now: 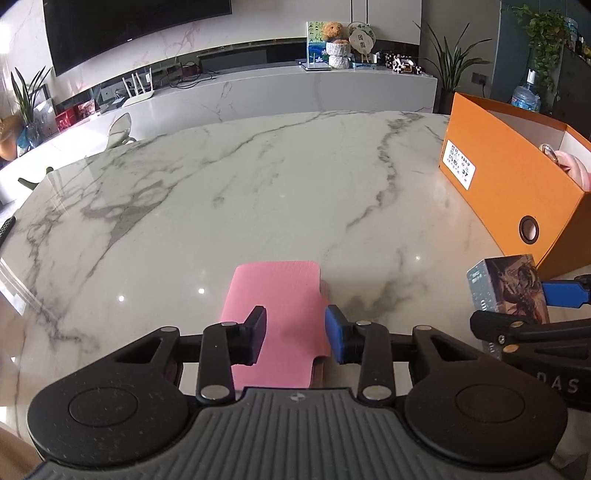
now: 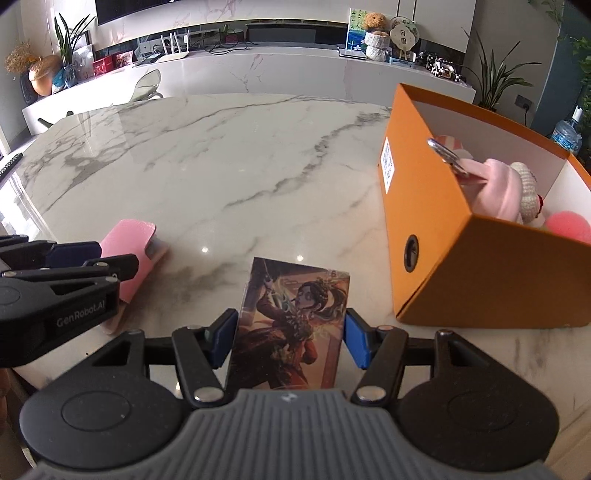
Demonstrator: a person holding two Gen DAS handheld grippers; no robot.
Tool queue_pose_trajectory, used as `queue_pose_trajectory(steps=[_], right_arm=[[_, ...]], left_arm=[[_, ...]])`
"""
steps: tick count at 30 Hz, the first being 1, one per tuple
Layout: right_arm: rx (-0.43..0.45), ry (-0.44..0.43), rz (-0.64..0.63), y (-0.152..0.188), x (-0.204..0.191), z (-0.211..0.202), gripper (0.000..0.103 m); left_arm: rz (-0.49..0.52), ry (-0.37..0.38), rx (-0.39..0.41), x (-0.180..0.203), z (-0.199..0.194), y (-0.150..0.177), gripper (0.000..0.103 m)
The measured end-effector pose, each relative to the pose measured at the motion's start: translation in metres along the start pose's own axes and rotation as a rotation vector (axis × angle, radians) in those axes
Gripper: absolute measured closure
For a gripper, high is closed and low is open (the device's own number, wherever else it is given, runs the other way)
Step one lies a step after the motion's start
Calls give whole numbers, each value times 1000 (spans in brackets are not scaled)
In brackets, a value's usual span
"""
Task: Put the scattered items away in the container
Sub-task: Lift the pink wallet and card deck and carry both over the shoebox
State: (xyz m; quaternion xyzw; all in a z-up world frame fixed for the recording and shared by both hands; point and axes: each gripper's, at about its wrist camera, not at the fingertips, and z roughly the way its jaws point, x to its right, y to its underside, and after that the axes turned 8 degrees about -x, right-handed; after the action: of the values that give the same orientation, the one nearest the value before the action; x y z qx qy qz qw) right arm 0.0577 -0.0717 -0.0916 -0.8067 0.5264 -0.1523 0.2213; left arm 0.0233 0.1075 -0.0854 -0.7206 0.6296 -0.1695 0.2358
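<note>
One pink case (image 1: 275, 314), one card box (image 2: 291, 325), one orange container (image 2: 436, 221)

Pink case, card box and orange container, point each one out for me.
pink case (image 1: 275, 291), left wrist view, middle of its top face
card box (image 2: 295, 325), right wrist view, centre of its illustrated front
orange container (image 2: 495, 273), right wrist view, its near outer wall

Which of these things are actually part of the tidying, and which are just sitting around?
Part of the job:
- pink case in the left gripper
- illustrated card box in the right gripper
- orange box, already holding plush toys

Just around:
- television
- teddy bear
- potted plants
- water bottle
</note>
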Motion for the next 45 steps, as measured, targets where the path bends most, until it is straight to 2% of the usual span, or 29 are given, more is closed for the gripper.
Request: queue_pose_trajectory(steps=[1,2,3,5,6,15,20,26,31,38,45], right_arm=[[3,-3,9,2,2,-2,39],[3,-7,22,4,5,-3,39],[2,-10,34,4,8,-5,39],[1,-17,50,7,11,-5,39],[1,-22,58,7,11,-6,39],[11,-64,44,7,5,-2,39],[-1,-76,36,4,1,9,39],[-5,-86,10,-2,-8,21,39],[-25,-89,-1,-5,-11,33,39],[-24,-88,-13,-7,-12,40,39],[-38,-67,-46,-2,-15,38,35]], left_arm=[[-10,0,-1,-1,-1,3,50],[-26,2,8,-3,-2,5,31],[-39,8,24,-5,-4,7,21],[-37,13,32,-8,-7,7,18],[-35,11,31,-9,-8,7,13],[-63,-14,-28,-20,11,8,12],[-59,15,-43,-20,22,7,9],[-2,-9,-48,-12,36,9,4],[-31,32,-41,-19,40,7,5],[-20,24,-8,-15,40,8,7],[-11,9,12,-12,38,10,8]])
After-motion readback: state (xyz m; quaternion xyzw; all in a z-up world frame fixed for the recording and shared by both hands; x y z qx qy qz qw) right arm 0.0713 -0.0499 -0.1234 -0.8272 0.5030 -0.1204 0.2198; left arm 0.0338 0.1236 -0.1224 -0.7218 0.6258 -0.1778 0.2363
